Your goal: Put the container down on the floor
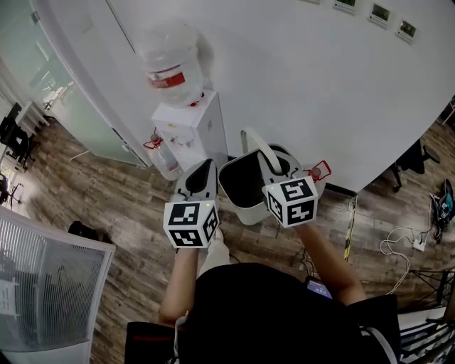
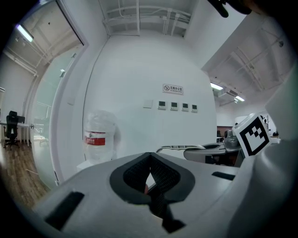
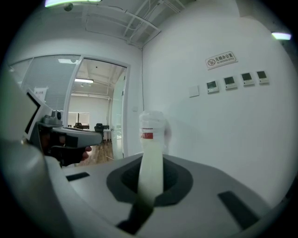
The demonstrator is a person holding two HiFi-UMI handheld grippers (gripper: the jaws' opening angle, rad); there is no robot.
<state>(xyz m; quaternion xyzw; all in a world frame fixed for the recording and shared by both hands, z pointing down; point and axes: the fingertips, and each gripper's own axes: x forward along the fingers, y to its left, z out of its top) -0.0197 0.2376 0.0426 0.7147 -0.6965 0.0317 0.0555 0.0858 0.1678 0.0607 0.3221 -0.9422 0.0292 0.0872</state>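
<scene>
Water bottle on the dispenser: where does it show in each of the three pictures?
Head view: water bottle, top, left of centre.
Left gripper view: left of middle.
Right gripper view: centre, partly behind the white handle.
Shared landmark: the row of wall panels.

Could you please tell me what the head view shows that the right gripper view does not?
Only the head view shows the white bucket-like container with a dark inside, the brown wooden floor and the white dispenser cabinet. Only the right gripper view shows the ceiling with pipes and strip lights, and how the jaws of the right gripper stand: shut on the cream strap handle. Both show that gripper and handle, the clear water bottle with a red label and the white wall.
</scene>
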